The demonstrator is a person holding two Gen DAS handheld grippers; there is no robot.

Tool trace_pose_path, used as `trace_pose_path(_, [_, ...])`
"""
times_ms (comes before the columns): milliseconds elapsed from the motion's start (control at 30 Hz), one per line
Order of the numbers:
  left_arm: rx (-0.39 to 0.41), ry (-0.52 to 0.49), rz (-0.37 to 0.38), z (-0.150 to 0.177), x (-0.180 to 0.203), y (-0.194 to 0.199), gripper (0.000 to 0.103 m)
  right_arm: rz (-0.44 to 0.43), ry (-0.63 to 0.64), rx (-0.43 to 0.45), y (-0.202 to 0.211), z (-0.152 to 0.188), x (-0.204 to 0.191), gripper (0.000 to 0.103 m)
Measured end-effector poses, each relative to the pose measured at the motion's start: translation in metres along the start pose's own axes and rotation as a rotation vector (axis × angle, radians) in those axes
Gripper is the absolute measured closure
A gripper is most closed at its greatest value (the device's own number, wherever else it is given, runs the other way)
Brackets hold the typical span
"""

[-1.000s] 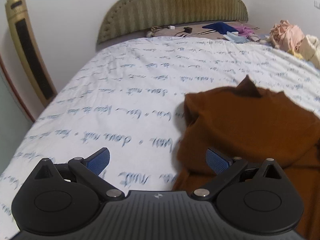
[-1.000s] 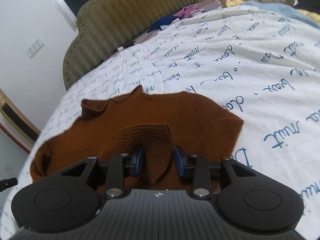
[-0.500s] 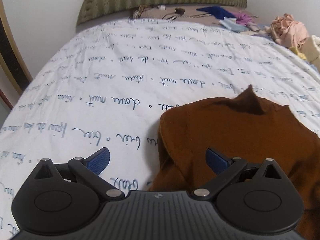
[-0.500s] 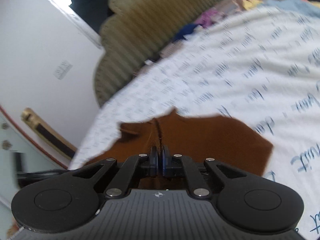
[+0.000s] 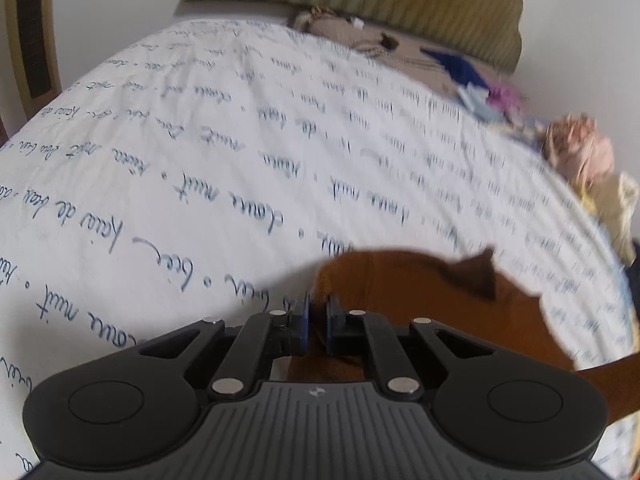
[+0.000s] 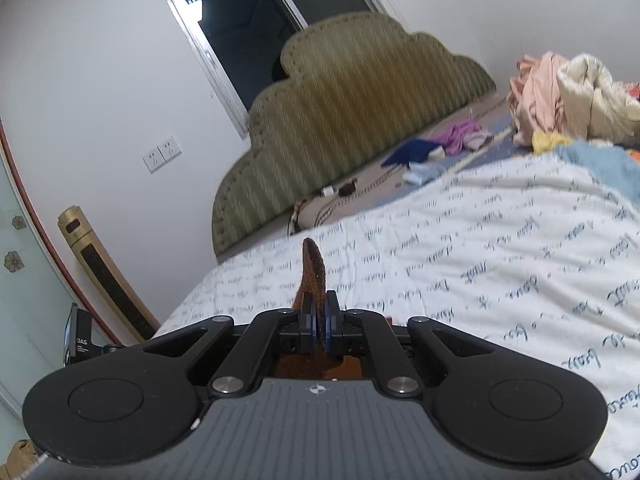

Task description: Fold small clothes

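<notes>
A brown knit sweater (image 5: 432,304) lies on a white bedsheet with blue script (image 5: 240,160). My left gripper (image 5: 317,320) is shut on the sweater's left edge, low over the sheet. My right gripper (image 6: 319,320) is shut on another part of the brown sweater (image 6: 313,268); a narrow strip of knit sticks up between its blue pads, lifted above the bed. Most of the sweater is hidden below the right gripper's body in the right wrist view.
An olive padded headboard (image 6: 352,100) stands at the far end. Loose clothes lie near it: a pink and cream pile (image 6: 568,96), blue and purple items (image 6: 436,144). A gold tower fan (image 6: 104,272) stands by the bed's left side.
The left gripper went from wide open to shut on the sweater's left edge. The right gripper closed on the sweater's cuff half a second ago and has since lifted it, tilting upward.
</notes>
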State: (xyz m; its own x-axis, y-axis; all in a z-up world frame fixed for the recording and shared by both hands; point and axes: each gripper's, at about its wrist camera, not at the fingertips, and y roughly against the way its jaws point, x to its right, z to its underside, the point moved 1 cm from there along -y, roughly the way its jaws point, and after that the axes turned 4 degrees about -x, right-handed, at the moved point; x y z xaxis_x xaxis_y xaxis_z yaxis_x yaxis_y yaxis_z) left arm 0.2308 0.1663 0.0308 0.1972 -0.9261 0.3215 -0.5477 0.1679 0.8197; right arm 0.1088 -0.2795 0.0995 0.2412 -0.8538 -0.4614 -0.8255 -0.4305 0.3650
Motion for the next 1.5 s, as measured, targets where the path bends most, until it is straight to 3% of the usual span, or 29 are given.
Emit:
trace_pose_path(100, [0.015,0.06,0.038,-0.012,-0.01,0.007,0.1,-0.022,-0.032,0.009,0.006,-0.001,0.003,0.093])
trace_pose_path(167, [0.039,0.067,0.022,-0.018,-0.011,0.008,0.1,-0.018,-0.049,-0.005,0.005,0.004,0.007,0.093])
trace_pose_path(267, [0.064,0.055,-0.011,-0.025,-0.006,-0.005,0.1,0.037,-0.071,-0.034,-0.003,0.014,0.019,0.093])
trace_pose_path(367, [0.055,0.017,-0.076,-0.021,0.003,-0.02,0.1,0.148,-0.089,-0.057,-0.02,0.026,0.041,0.093])
trace_pose_path(433, [0.073,-0.038,-0.073,-0.009,0.011,-0.017,0.1,0.229,-0.074,-0.099,-0.033,0.036,0.056,0.093])
trace_pose_path(600, [0.101,-0.29,-0.066,0.032,0.043,-0.002,0.098,0.281,-0.12,-0.185,-0.048,0.064,0.083,0.093])
trace_pose_path(733, [0.033,-0.482,-0.12,0.061,0.067,-0.029,0.097,0.31,-0.163,-0.245,-0.057,0.083,0.099,0.09])
trace_pose_path(800, [-0.003,-0.477,-0.209,0.065,0.063,-0.052,0.097,0.334,-0.181,-0.263,-0.058,0.092,0.104,0.089])
trace_pose_path(867, [0.015,-0.452,-0.236,0.066,0.053,-0.061,0.097,0.39,-0.167,-0.232,-0.05,0.093,0.102,0.089])
trace_pose_path(933, [0.047,-0.447,-0.256,0.068,0.052,-0.053,0.097,0.433,-0.098,-0.179,-0.039,0.092,0.087,0.079])
trace_pose_path(1000, [0.075,-0.464,-0.271,0.074,0.056,-0.042,0.097,0.402,-0.028,-0.171,-0.036,0.094,0.072,0.078])
trace_pose_path(1100, [0.11,-0.53,-0.285,0.088,0.065,-0.034,0.096,0.325,0.005,-0.253,-0.047,0.108,0.059,0.069])
trace_pose_path(1167, [0.087,-0.537,-0.313,0.094,0.066,-0.034,0.096,0.391,0.048,-0.288,-0.057,0.117,0.056,0.068])
trace_pose_path(1267, [0.067,-0.513,-0.277,0.109,0.058,-0.02,0.096,0.396,0.015,-0.247,-0.043,0.119,0.051,0.065])
trace_pose_path(1367, [0.067,-0.513,-0.256,0.13,0.055,-0.004,0.096,0.36,0.037,-0.214,-0.021,0.12,0.034,0.054])
trace_pose_path(1433, [0.054,-0.508,-0.242,0.144,0.053,0.003,0.091,0.325,0.057,-0.206,-0.008,0.122,0.022,0.045])
trace_pose_path(1500, [0.038,-0.493,-0.221,0.157,0.05,0.007,0.074,0.289,0.069,-0.203,0.005,0.126,0.011,0.041])
